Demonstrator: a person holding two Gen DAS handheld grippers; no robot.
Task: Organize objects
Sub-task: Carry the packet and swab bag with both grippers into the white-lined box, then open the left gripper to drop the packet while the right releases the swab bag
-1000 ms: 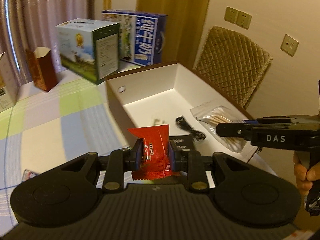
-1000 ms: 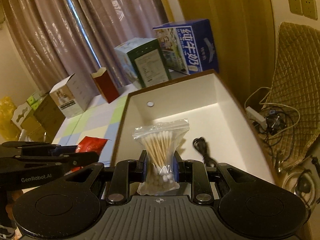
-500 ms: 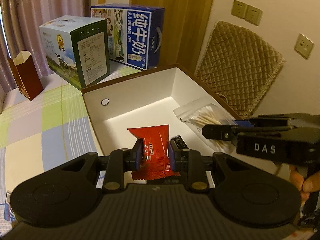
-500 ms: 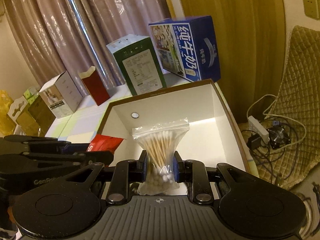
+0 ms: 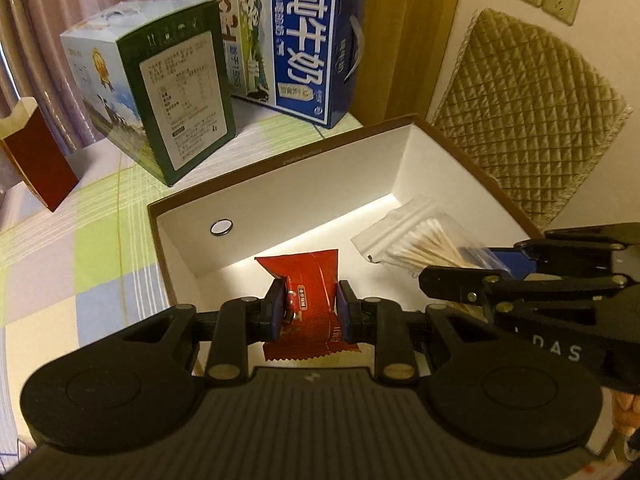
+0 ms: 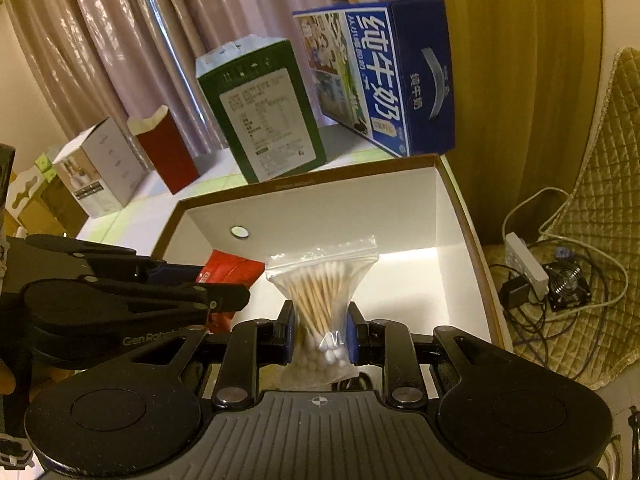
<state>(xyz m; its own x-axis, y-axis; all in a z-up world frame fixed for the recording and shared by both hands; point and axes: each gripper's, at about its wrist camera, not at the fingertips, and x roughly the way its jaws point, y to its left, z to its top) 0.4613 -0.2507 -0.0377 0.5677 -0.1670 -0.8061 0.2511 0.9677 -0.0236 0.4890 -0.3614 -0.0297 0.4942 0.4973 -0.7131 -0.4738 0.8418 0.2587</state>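
Observation:
My left gripper (image 5: pixel 310 306) is shut on a red snack packet (image 5: pixel 308 280) and holds it over the near part of the open white box (image 5: pixel 304 184) with a brown rim. My right gripper (image 6: pixel 320 330) is shut on a clear zip bag of cotton swabs (image 6: pixel 320 280), also held above the box (image 6: pixel 344 208). In the left wrist view the swab bag (image 5: pixel 416 236) and the right gripper show at the right. In the right wrist view the red packet (image 6: pixel 228 270) and the left gripper show at the left. The grippers are side by side over the box.
Behind the box stand a green carton (image 5: pixel 160 92) and a blue milk carton (image 5: pixel 296 40). A dark red paper bag (image 5: pixel 32 156) stands at the left on the checked tablecloth (image 5: pixel 80 248). A quilted chair (image 5: pixel 528 112) and floor cables (image 6: pixel 544 276) lie to the right.
Both grippers have moved forward over the box with their loads. The cartons and the box's far wall look nearer, and the box floor items have passed out of sight.

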